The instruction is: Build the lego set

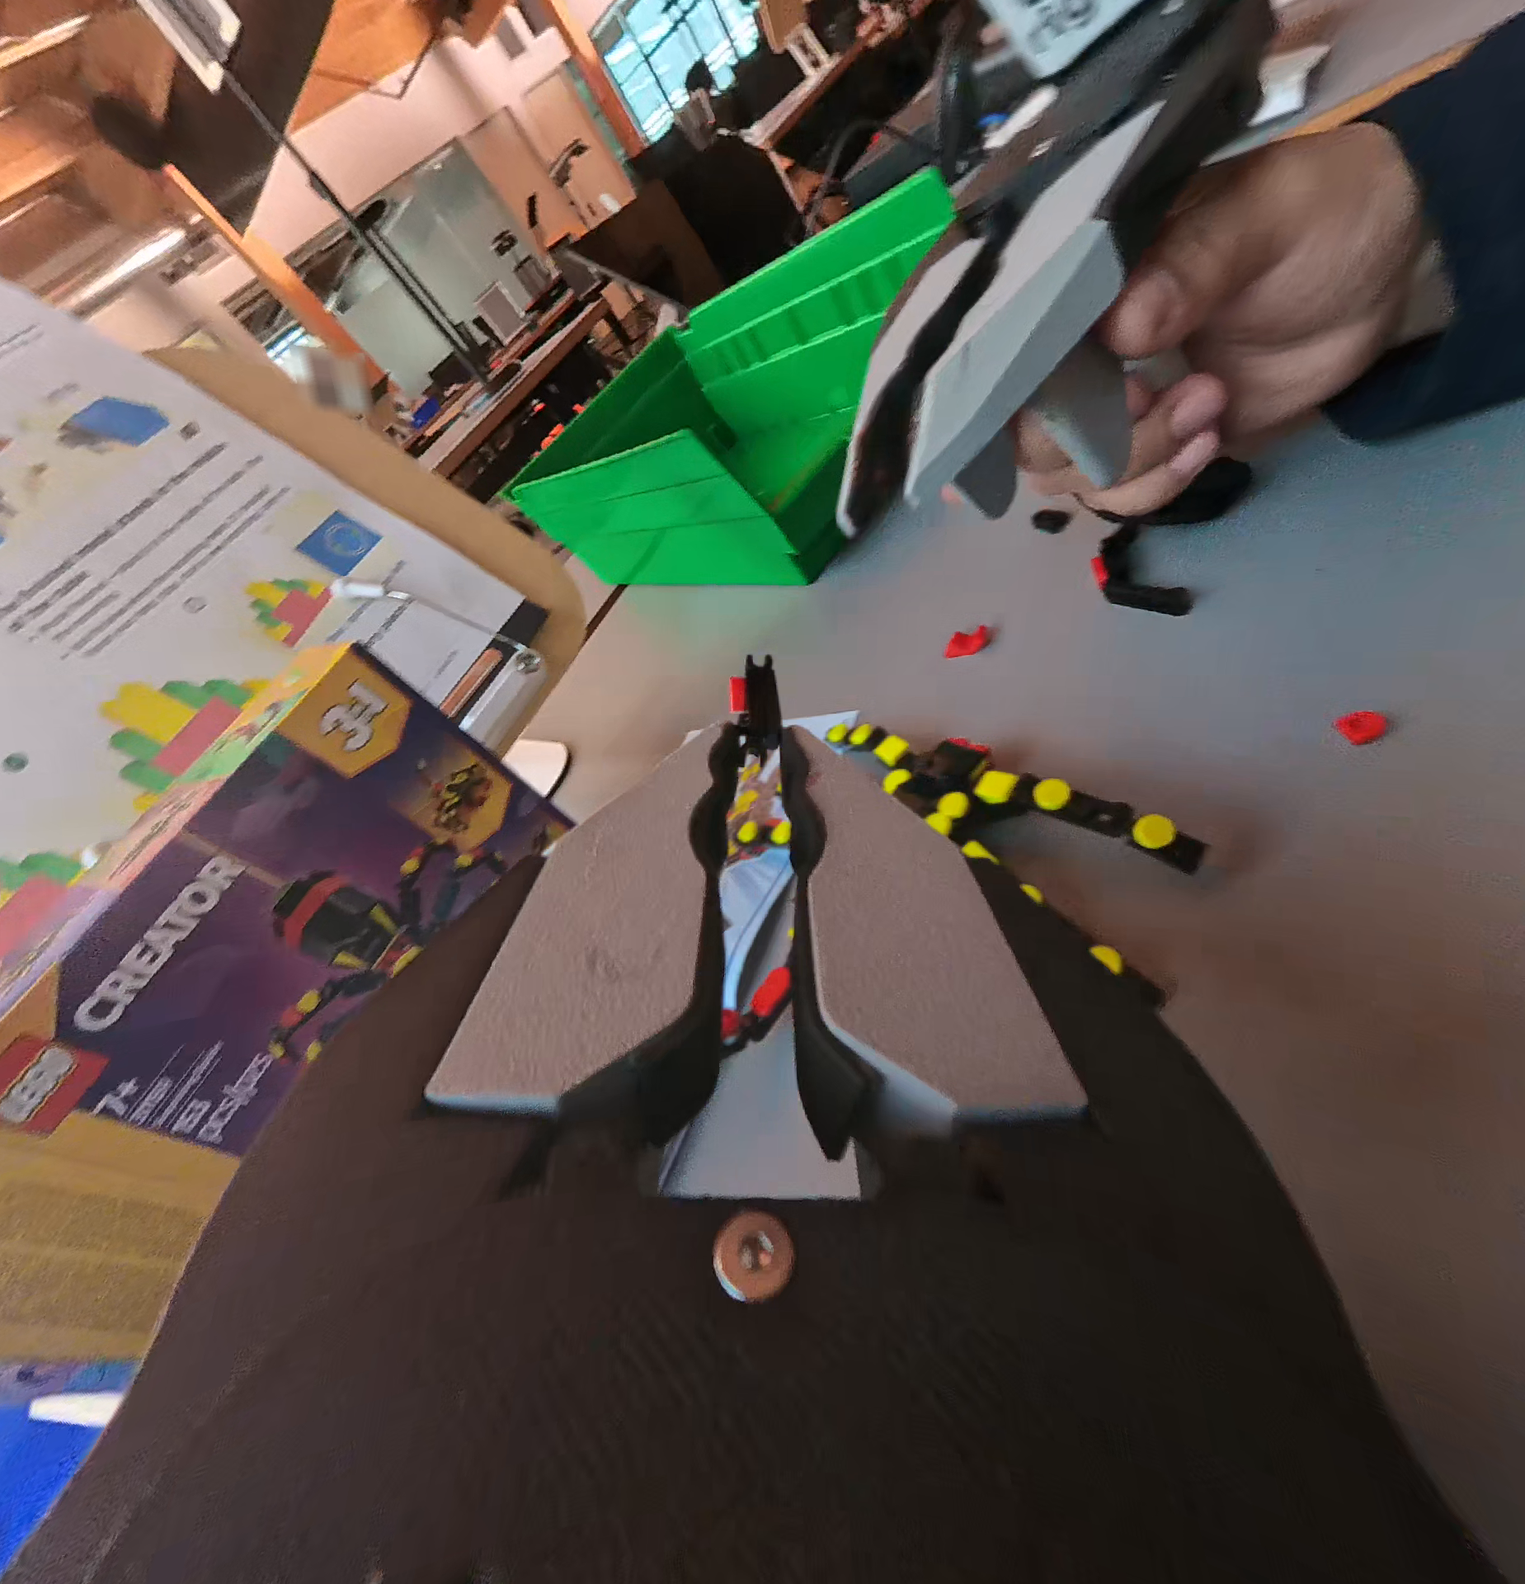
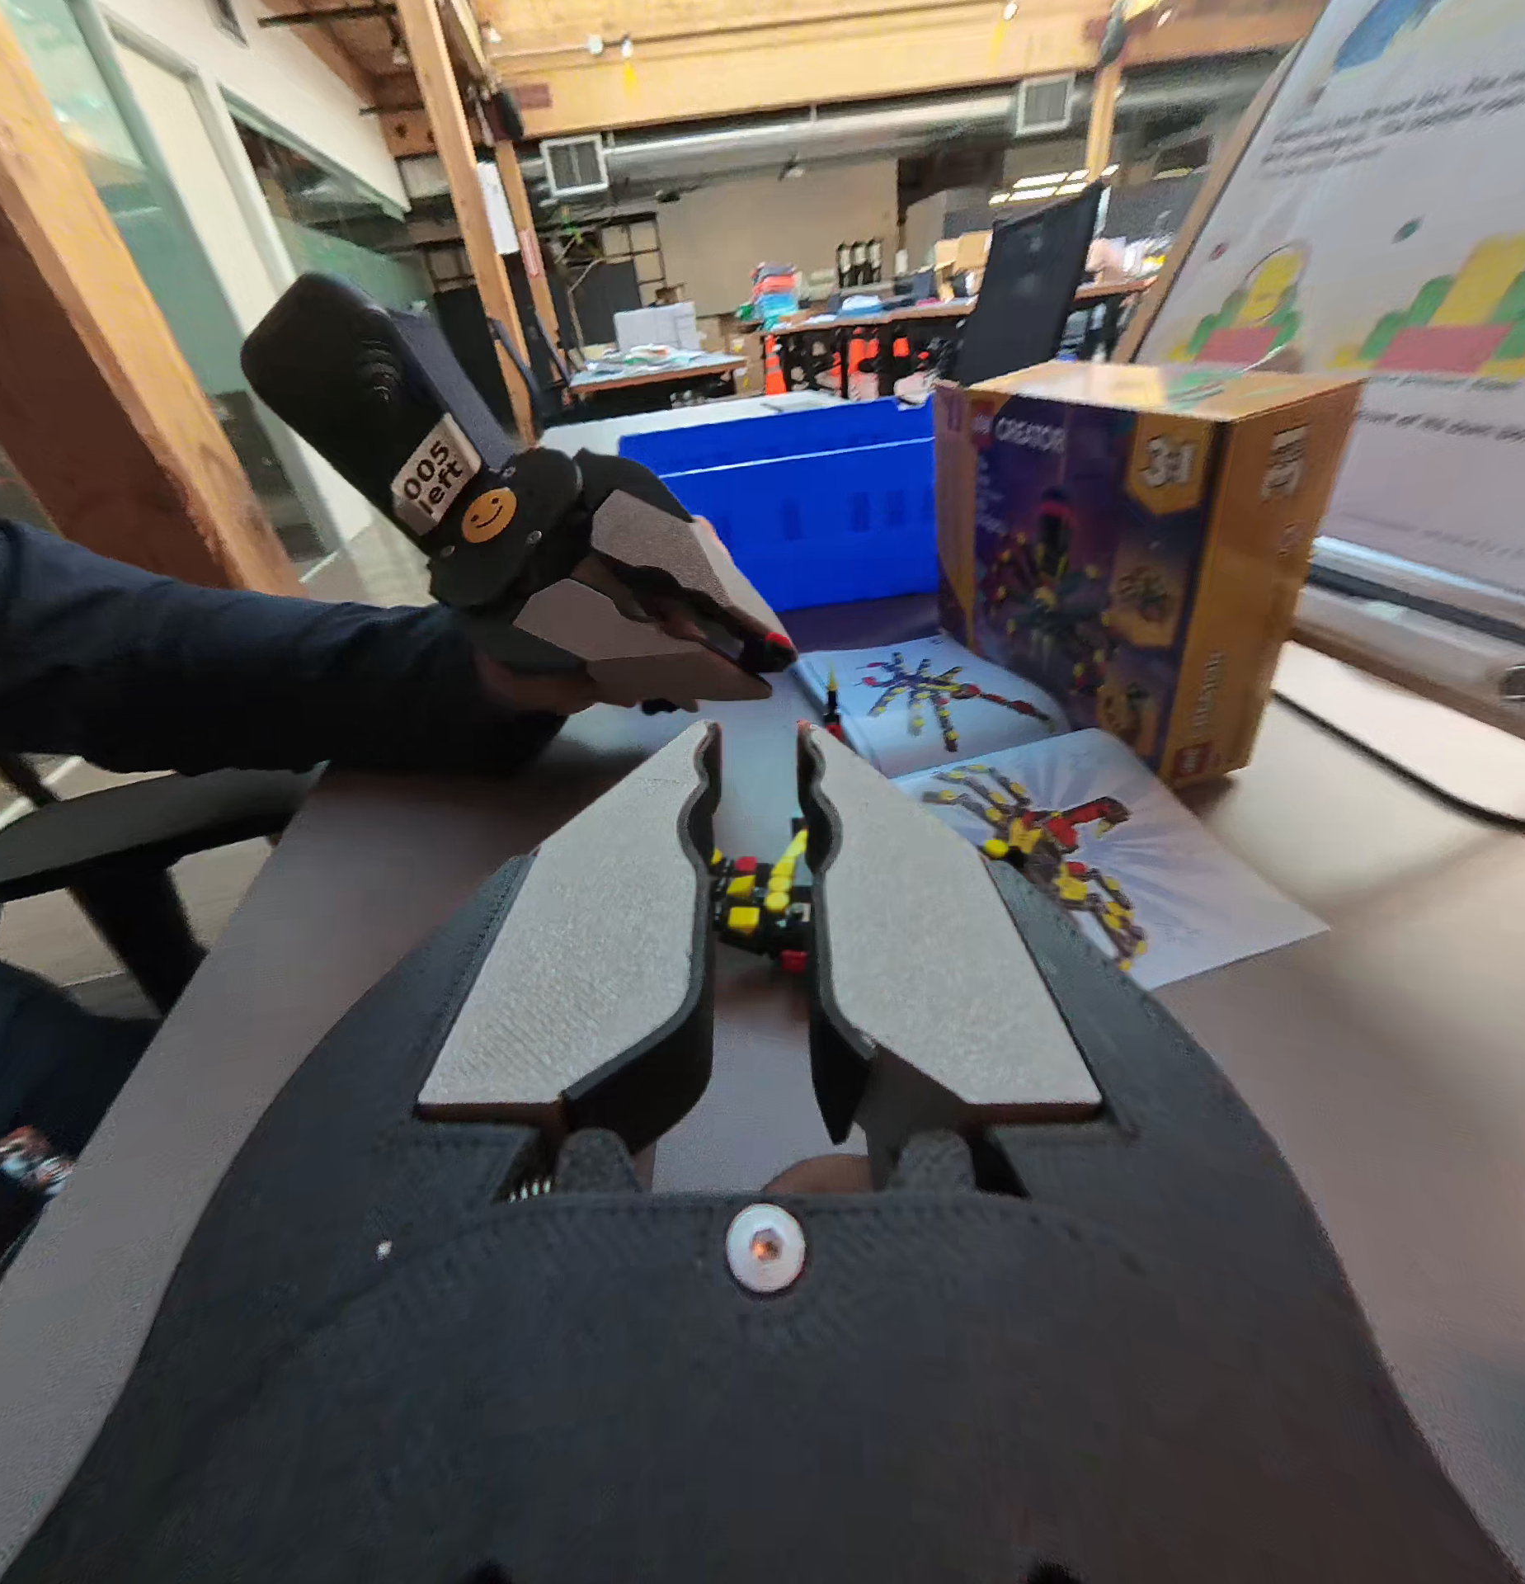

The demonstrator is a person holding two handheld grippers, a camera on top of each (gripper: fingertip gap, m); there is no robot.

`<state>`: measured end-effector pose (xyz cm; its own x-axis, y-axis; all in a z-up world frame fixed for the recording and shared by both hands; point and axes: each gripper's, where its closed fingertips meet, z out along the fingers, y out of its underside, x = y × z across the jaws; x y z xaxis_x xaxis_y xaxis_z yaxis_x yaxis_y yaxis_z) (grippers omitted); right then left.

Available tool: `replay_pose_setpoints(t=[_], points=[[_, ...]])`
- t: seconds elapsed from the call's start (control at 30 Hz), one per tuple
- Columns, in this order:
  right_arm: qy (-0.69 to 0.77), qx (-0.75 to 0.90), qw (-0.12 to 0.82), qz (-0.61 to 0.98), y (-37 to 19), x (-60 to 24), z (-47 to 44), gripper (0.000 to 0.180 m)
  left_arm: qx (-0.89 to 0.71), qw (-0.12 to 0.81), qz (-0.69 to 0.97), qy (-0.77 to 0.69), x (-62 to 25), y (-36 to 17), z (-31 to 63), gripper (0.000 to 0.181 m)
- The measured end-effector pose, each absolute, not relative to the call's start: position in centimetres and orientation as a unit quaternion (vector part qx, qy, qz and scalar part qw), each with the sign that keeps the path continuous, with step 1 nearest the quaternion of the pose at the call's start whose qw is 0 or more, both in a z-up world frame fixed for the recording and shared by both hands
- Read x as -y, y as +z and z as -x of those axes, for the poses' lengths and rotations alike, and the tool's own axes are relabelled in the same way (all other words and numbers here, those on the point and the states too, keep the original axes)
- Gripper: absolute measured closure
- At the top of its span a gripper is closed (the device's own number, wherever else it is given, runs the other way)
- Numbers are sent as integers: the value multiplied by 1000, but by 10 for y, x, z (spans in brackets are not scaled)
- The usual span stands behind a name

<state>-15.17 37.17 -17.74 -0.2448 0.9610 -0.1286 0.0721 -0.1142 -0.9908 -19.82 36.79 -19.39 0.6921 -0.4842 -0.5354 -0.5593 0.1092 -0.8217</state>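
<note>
My left gripper [image 1: 754, 739] is shut on a small black and red lego piece [image 1: 760, 696] that sticks out past its fingertips, held above the grey table [image 1: 1256, 986]. It also shows in the right wrist view [image 2: 746, 664], held by a hand. A black and yellow lego spider assembly [image 1: 1050, 801] lies on the table just right of it. My right gripper [image 2: 759, 739] is open and empty, hovering over that assembly [image 2: 763, 900], which shows in the gap between its fingers. The right gripper [image 1: 896, 506] shows at the upper right of the left wrist view.
Loose red pieces [image 1: 967, 641] [image 1: 1360, 727] and black pieces [image 1: 1140, 587] lie on the table. A green bin [image 1: 699, 506] stands behind. The lego box [image 2: 1127, 557], two instruction booklets [image 2: 1187, 909] [image 2: 956, 711], a blue bin [image 2: 784, 506] and a tilted picture board [image 2: 1427, 343] stand around. Some 6 cm of space lies between my two pairs of fingers.
</note>
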Motion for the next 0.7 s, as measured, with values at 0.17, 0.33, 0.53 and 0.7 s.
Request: replay_pose_setpoints(t=[0.17, 0.33, 0.53, 0.7], points=[[499, 500, 518, 483, -165, -415, 140, 176, -358, 633, 686, 24, -376, -196, 222, 175], [387, 524, 600, 464, -170, -432, 142, 180, -371, 618, 692, 37, -379, -205, 223, 175], [345, 524, 591, 507, -183, -448, 148, 180, -370, 607, 702, 42, -382, -213, 228, 175], [373, 496, 595, 511, -176, -454, 140, 180, -354, 612, 707, 35, -384, -212, 233, 175]])
